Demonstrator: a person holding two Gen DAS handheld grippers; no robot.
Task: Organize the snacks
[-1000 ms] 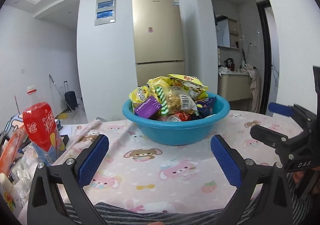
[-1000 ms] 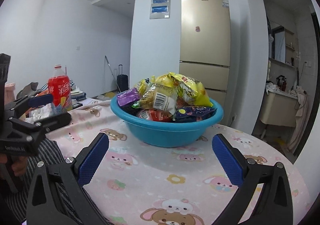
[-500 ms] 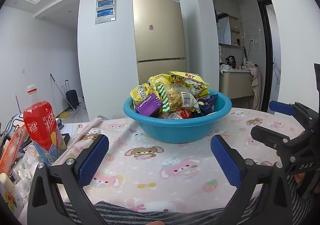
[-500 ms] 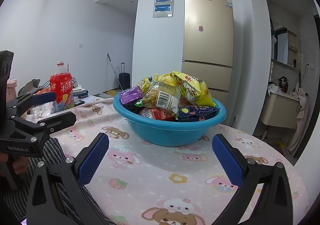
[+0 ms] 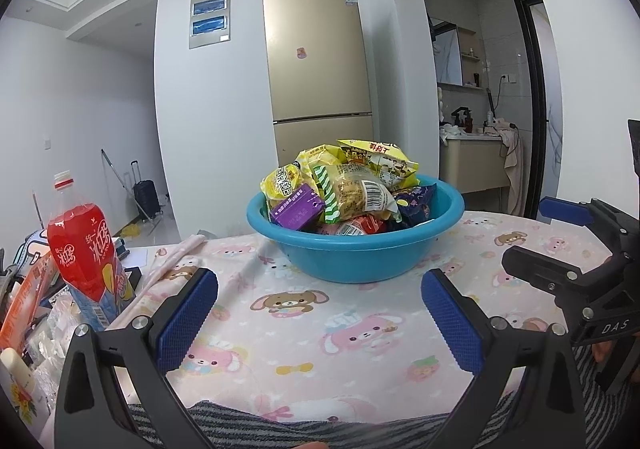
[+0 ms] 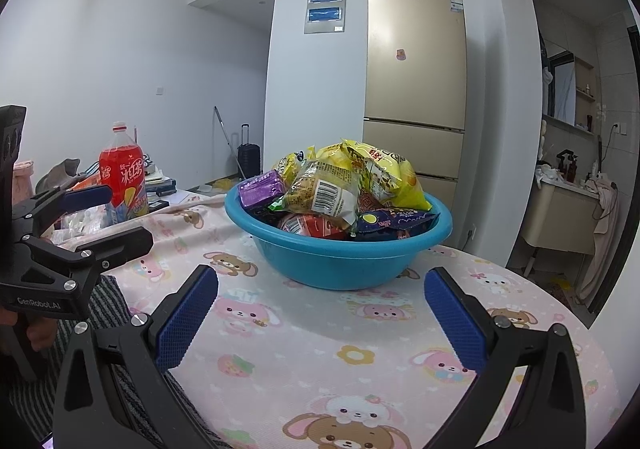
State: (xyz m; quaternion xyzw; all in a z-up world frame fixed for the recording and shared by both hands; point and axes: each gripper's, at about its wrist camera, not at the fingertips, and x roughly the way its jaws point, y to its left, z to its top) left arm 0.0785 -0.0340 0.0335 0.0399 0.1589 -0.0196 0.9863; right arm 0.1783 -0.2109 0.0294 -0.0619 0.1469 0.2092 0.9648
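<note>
With both the left claw (image 5: pixel 318 313) and right claw (image 6: pixel 320 315) released and empty low in frame, the snacks (image 6: pixel 340 189) heaped above the basin (image 6: pixel 340 261) rim at centre of the surface (image 6: pixel 360 361) could spill if one is tugged carelessly.

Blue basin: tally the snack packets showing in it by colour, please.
Yellow snack packets: 3
Purple snack packet: 1
Clear barcoded snack packet: 1
Red snack packet: 1
Dark blue snack packet: 1
Total: 7 showing; more may lie buried beneath.
</note>
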